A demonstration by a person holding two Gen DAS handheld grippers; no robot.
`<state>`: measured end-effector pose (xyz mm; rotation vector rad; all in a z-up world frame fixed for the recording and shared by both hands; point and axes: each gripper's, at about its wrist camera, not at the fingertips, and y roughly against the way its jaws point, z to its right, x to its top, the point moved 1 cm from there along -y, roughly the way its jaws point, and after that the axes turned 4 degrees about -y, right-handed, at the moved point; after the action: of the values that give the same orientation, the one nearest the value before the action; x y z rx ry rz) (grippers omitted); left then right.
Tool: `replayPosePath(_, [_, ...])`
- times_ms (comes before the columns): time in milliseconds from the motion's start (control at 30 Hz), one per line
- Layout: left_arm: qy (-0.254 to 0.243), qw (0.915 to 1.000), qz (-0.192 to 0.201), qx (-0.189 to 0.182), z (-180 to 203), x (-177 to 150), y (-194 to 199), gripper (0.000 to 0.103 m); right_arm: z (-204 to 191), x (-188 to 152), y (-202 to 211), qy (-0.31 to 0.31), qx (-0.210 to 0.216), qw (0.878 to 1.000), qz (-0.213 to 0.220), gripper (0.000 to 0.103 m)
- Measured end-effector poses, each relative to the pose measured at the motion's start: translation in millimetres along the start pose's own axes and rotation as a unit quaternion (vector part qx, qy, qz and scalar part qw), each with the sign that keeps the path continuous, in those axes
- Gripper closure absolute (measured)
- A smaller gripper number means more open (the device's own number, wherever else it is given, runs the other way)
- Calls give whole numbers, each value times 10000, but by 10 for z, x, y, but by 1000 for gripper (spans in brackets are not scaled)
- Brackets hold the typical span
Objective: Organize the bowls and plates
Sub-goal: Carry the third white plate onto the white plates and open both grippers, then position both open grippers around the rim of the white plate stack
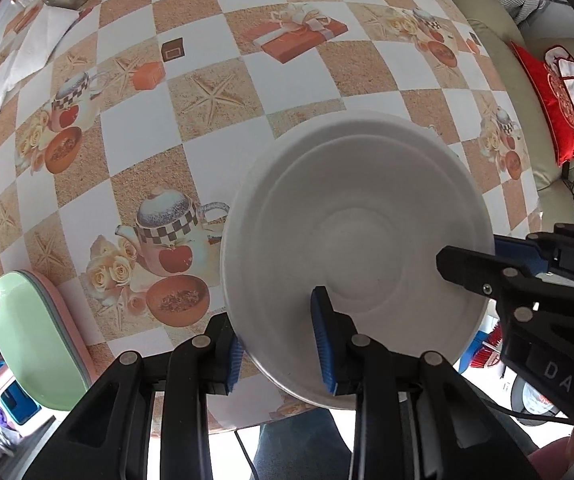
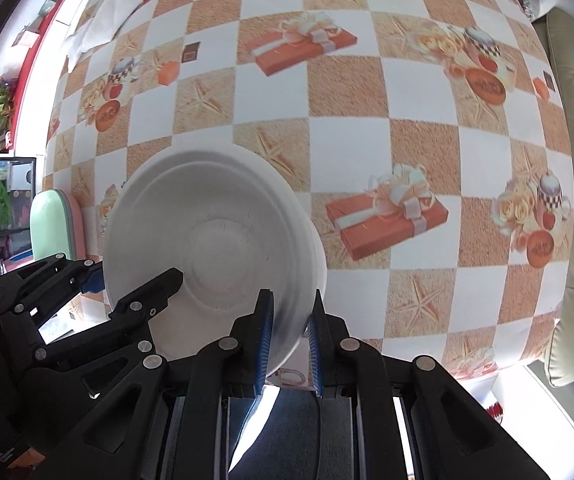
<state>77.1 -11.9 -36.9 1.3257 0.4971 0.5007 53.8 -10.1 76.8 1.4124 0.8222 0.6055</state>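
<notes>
I hold the white bowl (image 1: 351,248) above the tabletop (image 1: 223,32), my left tool (image 1: 283,340) and right tool (image 2: 291,340) each clamped narrow on opposite sides of its rim. It looks stiff, smooth, probably breakable; the rim wall seems the safest hold.

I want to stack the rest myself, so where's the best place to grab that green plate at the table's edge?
Grip the green plate by its rim, coming in from the table edge: it lies flat on a pink one, and only the overhanging outer rim looks open to a finger underneath.
</notes>
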Motion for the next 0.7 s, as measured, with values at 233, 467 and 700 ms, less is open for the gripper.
replayPosePath(233, [47, 9998, -41, 209, 3, -41, -15, 39, 27, -51, -109, -29, -40, 10000, -68, 85])
replayPosePath(467, [318, 9988, 164, 326, -135, -115, 130, 25, 69, -37, -132, -209, -133, 9997, -64, 67])
replayPosePath(700, [331, 9978, 253, 521, -203, -210, 186, 19, 41, -31, 4, -165, -173, 9995, 228, 17])
